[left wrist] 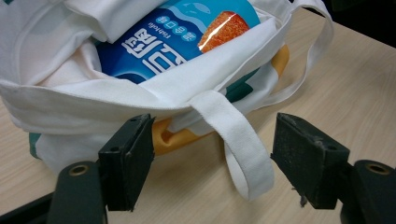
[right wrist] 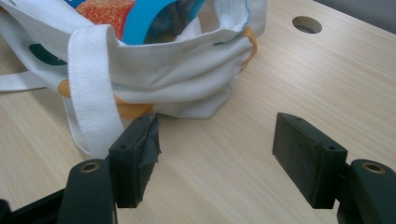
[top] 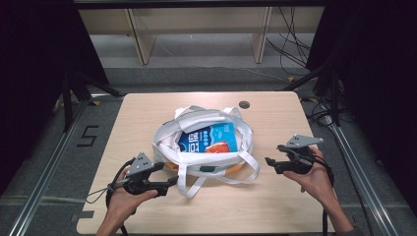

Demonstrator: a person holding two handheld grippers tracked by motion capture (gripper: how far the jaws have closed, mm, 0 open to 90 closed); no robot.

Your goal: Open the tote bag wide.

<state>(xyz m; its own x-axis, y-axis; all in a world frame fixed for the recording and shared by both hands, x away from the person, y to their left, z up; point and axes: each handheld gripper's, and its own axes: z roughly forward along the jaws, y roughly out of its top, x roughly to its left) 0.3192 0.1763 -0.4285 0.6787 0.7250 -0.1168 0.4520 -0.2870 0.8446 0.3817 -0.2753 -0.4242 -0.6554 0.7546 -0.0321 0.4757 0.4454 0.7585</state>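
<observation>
A white cloth tote bag (top: 199,135) lies open in the middle of the table, with a blue snack packet (top: 209,139) inside it. The packet (left wrist: 177,42) shows orange food printed on it. My left gripper (top: 167,183) is open at the bag's near left side; one white strap loop (left wrist: 243,149) hangs down between its jaws without being pinched. My right gripper (top: 271,162) is open just right of the bag, nothing between its jaws. In the right gripper view the bag (right wrist: 177,79) and a strap (right wrist: 91,88) lie ahead and left of the gripper (right wrist: 215,154).
The wooden table (top: 275,206) has a round hole (top: 244,104) near its far edge, seen as the hole (right wrist: 307,24) in the right gripper view. Metal rails run along both sides of the table. Cables and wooden frame legs stand beyond the far edge.
</observation>
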